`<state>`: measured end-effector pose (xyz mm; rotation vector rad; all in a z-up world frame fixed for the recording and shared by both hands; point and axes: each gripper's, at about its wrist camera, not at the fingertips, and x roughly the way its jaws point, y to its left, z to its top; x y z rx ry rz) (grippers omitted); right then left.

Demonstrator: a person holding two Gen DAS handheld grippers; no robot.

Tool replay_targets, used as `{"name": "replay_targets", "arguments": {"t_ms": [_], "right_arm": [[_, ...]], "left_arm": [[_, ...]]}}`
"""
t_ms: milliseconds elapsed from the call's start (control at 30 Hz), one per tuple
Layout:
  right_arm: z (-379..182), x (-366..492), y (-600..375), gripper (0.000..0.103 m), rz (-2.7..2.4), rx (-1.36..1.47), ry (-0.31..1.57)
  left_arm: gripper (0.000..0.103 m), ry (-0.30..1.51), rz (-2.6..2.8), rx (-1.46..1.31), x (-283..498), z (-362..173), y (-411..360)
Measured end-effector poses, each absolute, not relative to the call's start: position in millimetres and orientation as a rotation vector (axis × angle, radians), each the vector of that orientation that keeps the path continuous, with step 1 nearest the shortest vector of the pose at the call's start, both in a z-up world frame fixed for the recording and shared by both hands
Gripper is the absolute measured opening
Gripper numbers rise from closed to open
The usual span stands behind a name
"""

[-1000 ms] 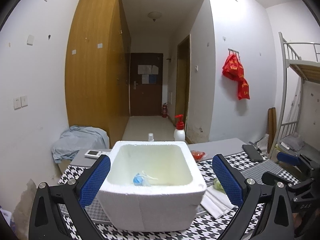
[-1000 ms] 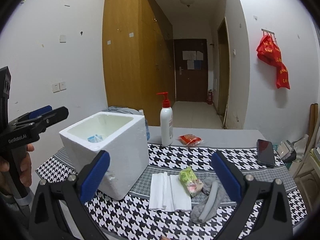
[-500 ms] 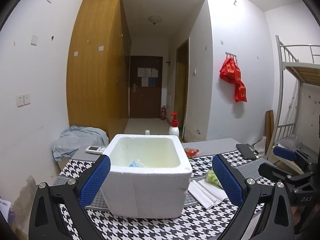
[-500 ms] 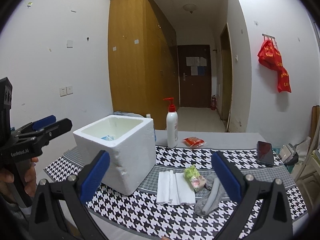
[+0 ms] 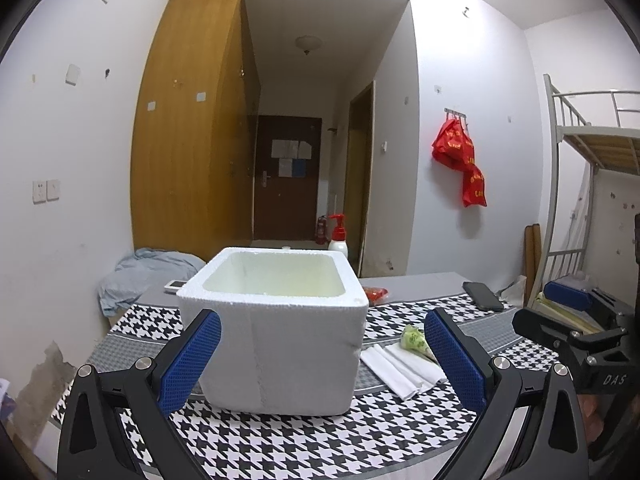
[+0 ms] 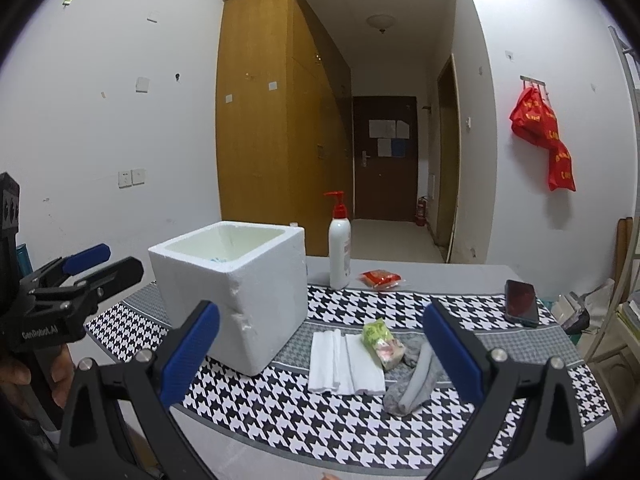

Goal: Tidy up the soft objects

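A white foam box (image 5: pixel 276 332) stands on the houndstooth tablecloth (image 5: pixel 320 440), straight ahead of my left gripper (image 5: pixel 322 320), which is open and holds nothing. A bit of something blue (image 6: pixel 218 258) shows just over the box rim. To the right of the box lie a folded white cloth (image 6: pixel 344 360), a green and pink soft packet (image 6: pixel 382 340) and grey socks (image 6: pixel 416 380). My right gripper (image 6: pixel 322 312) hangs open above the table's near edge, short of the cloth. The cloth (image 5: pixel 400 368) and packet (image 5: pixel 416 340) also show in the left wrist view.
A pump bottle (image 6: pixel 339 252), a red snack packet (image 6: pixel 380 278) and a dark phone (image 6: pixel 520 302) sit along the far side of the table. A bunk bed frame (image 5: pixel 580 200) rises at the right. A hand holds the left gripper (image 6: pixel 100 268) left of the box.
Both grippers have drawn back from the table and dropped lower. The box now looks smaller and its inside is mostly hidden behind the rim. Both stay open.
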<state>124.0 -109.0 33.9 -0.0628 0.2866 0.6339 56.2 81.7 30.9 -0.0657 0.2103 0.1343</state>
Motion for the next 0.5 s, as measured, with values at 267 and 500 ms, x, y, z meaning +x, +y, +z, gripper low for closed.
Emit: {"name": "replay_targets", "arguments": {"t_ms": [267,500], "right_arm": [[24,123,-114,0.103,0.623,-0.047,0.303],[15,123,-119,0.103,0.603,-0.049,0.317]], "left_arm": [[0.102,0.239,0.087,-0.104,57,16,80],[0.102,0.268,0.059,-0.140,65,7,75]]}}
